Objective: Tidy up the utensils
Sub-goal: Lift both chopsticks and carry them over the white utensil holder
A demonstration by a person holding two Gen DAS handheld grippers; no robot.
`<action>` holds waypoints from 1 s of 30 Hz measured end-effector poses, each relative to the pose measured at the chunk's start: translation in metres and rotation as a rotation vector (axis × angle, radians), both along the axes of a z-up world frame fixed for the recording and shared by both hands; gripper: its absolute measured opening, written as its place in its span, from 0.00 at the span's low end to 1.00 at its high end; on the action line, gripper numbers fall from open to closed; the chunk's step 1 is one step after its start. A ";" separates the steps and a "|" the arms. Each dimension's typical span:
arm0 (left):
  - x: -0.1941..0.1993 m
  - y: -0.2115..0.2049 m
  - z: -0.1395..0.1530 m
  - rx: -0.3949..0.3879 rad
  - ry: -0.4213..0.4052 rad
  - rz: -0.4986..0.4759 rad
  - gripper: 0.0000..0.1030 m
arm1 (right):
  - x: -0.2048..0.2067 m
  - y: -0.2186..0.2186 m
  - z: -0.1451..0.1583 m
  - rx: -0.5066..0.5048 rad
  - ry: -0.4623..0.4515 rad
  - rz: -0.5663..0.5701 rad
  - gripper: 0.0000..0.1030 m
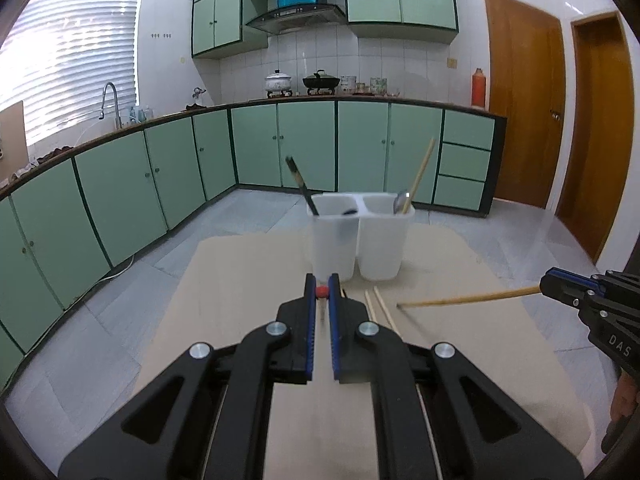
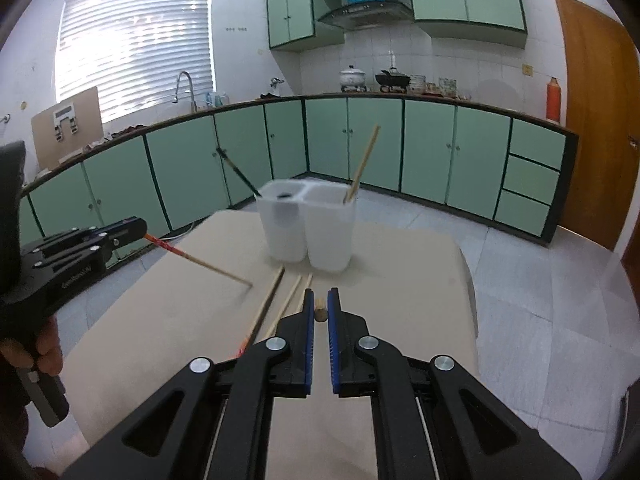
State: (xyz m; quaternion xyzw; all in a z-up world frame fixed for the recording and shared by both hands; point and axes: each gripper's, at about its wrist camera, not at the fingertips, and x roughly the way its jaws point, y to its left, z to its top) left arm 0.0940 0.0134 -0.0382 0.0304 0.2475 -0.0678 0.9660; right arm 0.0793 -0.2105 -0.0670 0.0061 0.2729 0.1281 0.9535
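A white two-compartment utensil holder [image 1: 358, 240] [image 2: 308, 226] stands on the tan table [image 1: 248, 280]. Its left cup holds a black utensil [image 1: 301, 186], its right cup a wooden chopstick [image 1: 420, 174] and a metal spoon [image 1: 400, 201]. My left gripper [image 1: 322, 291] [image 2: 140, 229] is shut on a red-ended chopstick [image 2: 200, 264], its tip touching the table. My right gripper [image 2: 320, 305] [image 1: 546, 286] is shut on a plain wooden chopstick [image 1: 464, 300], its far end down on the table. Several loose chopsticks [image 2: 280, 300] [image 1: 382, 308] lie in front of the holder.
The table ends at right [image 2: 472, 300] and left over a tiled floor. Green kitchen cabinets [image 1: 160, 168], a sink tap [image 1: 110, 98] and stove pots [image 1: 298, 80] are far behind. Wooden doors [image 1: 520, 100] stand at right.
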 end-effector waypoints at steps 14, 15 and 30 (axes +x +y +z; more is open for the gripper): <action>0.044 0.001 0.041 -0.044 -0.011 -0.031 0.05 | 0.053 0.007 0.049 0.003 -0.009 0.078 0.06; 0.047 0.002 0.043 -0.043 -0.011 -0.031 0.05 | 0.056 0.007 0.050 0.004 -0.007 0.081 0.06; 0.059 0.001 0.073 -0.076 -0.052 -0.060 0.05 | 0.083 0.010 0.085 -0.003 -0.042 0.133 0.06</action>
